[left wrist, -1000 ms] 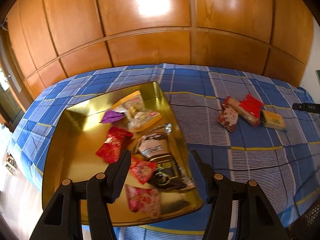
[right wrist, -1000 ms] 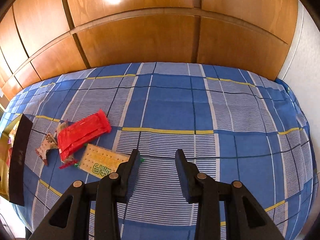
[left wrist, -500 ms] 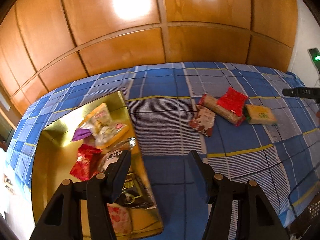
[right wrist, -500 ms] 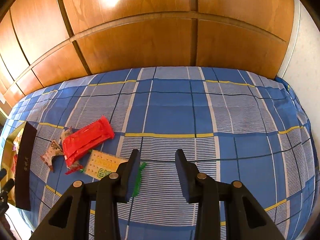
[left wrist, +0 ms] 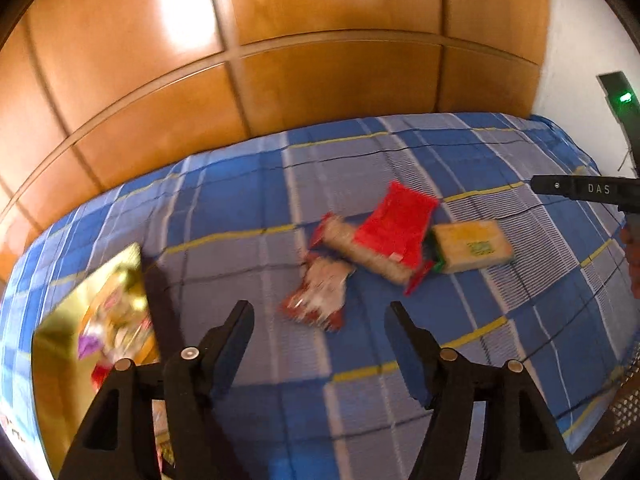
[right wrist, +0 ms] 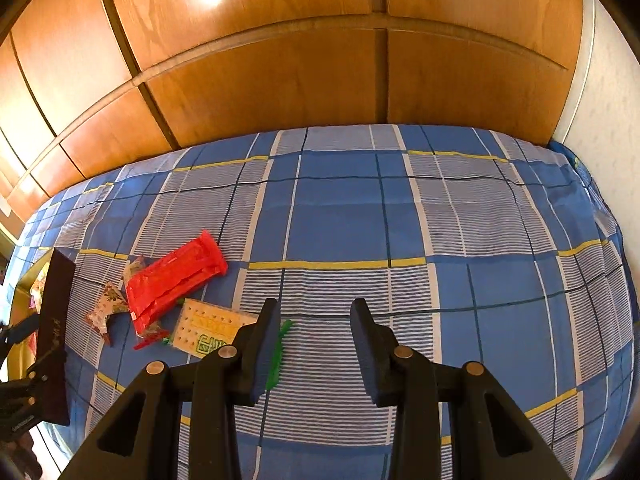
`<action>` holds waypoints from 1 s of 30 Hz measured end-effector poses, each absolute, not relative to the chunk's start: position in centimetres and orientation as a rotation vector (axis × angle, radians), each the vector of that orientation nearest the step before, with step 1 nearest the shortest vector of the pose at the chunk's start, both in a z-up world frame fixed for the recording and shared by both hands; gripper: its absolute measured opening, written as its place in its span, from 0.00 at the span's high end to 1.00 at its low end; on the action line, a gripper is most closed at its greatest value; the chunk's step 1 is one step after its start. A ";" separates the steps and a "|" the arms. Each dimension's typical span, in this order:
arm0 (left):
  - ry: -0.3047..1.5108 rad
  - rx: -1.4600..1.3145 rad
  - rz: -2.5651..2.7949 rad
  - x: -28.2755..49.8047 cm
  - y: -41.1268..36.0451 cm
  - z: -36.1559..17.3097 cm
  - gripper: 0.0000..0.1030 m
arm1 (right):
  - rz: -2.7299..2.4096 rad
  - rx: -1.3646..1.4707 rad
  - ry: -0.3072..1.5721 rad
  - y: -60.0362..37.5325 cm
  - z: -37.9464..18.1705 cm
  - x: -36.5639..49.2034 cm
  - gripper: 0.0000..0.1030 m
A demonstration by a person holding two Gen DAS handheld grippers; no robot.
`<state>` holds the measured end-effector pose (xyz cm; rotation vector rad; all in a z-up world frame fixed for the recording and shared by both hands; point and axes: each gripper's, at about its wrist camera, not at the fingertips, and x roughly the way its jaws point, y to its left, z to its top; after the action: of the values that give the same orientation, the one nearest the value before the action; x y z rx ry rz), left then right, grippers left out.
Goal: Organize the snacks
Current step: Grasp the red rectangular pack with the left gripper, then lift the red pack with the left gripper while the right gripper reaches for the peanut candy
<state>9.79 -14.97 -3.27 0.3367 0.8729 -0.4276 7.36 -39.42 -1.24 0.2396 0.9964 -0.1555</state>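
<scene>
Gold tray (left wrist: 52, 344): it sits at the left edge of the bed (left wrist: 248, 184) with some snacks inside. It could slide off if bumped.
Left gripper (left wrist: 320, 330): its jaws are opening and nothing is between them. It hangs above the small white-and-red packet (left wrist: 320, 296).
Small packet: thin and flat, so the fingers may slip and only pinch the blue sheet.
Red packet (left wrist: 396, 226): it lies on top of the long cracker pack (left wrist: 360, 254). Pulling one may drag the other.
Yellow cracker pack (left wrist: 470, 246): it touches the red one and could get pushed away.
Right gripper (right wrist: 314, 336): narrow gap, holding nothing, just beside the yellow pack. The two grippers could bump.
</scene>
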 end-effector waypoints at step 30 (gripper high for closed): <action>1.005 0.384 -0.682 18.2 -25.2 -7.7 0.61 | -0.102 0.271 1.013 -39.0 -1.4 7.5 0.64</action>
<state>18.16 -25.19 -7.65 0.3843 1.0054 -0.6825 7.50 -39.00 -1.42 0.2709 1.0133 -0.1020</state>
